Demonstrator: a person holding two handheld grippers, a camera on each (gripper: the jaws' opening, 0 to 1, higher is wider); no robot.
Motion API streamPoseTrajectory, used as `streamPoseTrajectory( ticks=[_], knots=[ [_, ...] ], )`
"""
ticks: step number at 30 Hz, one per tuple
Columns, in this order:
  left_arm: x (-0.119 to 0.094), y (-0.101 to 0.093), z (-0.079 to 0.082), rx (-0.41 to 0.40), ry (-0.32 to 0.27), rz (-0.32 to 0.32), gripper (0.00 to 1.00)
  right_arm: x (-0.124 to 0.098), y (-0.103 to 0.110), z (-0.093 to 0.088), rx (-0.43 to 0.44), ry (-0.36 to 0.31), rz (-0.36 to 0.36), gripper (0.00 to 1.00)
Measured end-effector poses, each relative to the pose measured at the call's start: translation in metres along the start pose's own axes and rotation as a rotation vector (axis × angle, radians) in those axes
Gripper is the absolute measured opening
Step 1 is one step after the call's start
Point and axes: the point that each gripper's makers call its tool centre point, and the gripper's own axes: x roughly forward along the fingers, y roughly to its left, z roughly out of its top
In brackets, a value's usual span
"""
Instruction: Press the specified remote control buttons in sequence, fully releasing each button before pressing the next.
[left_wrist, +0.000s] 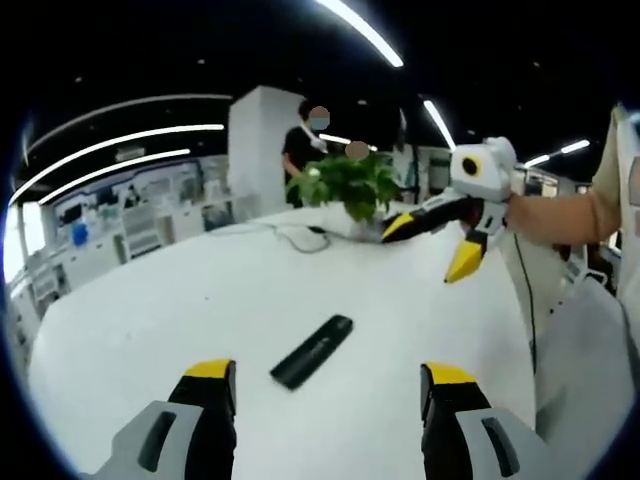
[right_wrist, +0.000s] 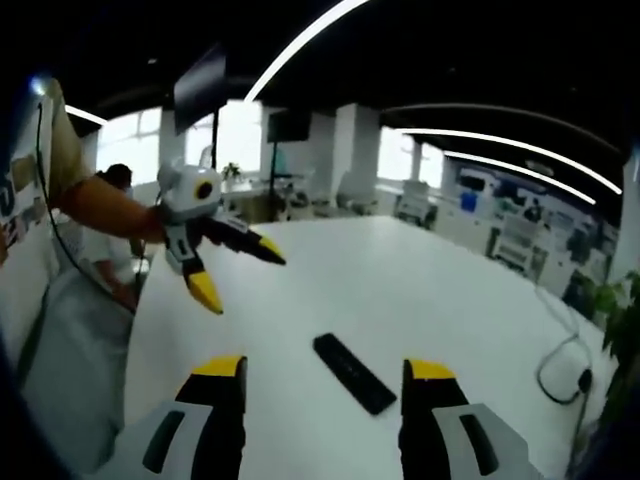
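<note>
— What sort of room is this?

— A big open office with a dark ceiling (left_wrist: 200, 40). Long curved light strips (left_wrist: 120, 145) run across it, bright white.

— And the furniture?

— A wide white worktop (left_wrist: 180, 320) with a rounded edge. At its far side stands a leafy green potted plant (left_wrist: 350, 185), and a dark cable (left_wrist: 295, 238) trails over the surface near it.

— Anything behind that?

— A white pillar (left_wrist: 262, 150), with a person (left_wrist: 302, 150) in dark clothes beside it. Further left, desks and shelving (left_wrist: 130, 225), blurred.

— Daylight?

— Yes, in the right gripper view bright windows (right_wrist: 240, 135) glow behind two dark hanging screens (right_wrist: 200, 88). White chairs (right_wrist: 415, 200) stand beyond the worktop there.
</note>
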Motion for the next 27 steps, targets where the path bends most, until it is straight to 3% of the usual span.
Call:
streamPoseTrajectory(
  ticks=[27],
  knots=[
    [0.027,0.015,-0.003,0.042,0.051,-0.048,0.76,0.02,-0.032,-0.017,-0.026,0.069,0.039,0.61]
  ],
)
